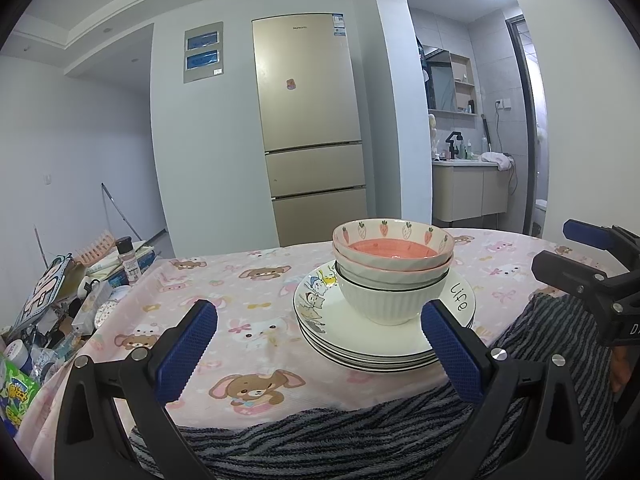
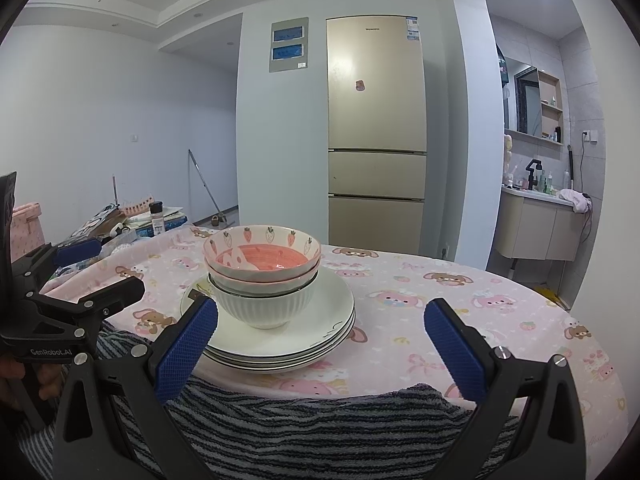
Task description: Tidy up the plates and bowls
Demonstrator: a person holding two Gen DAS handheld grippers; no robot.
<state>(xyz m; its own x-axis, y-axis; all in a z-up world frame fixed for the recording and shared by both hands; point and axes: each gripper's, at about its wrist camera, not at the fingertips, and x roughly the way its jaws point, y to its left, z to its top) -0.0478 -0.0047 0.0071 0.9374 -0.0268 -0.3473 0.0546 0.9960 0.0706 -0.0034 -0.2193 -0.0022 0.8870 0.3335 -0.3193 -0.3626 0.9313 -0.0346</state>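
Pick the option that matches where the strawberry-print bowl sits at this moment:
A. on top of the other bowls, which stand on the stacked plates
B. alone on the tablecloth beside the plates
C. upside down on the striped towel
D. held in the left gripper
A: the strawberry-print bowl is nested on top of the bowl stack, with the white ribbed bowl lowest, standing on the stacked plates; both grippers are open and empty.

Pale walls, recessed ceiling lights. Gold fridge [image 1: 308,128] against the far wall, beside a wall panel [image 1: 203,52]. Arched opening right onto a tiled washroom: vanity [image 1: 470,190], mirror cabinet [image 1: 450,82]. Pink cartoon-print cloth over the tabletop [image 2: 460,300].
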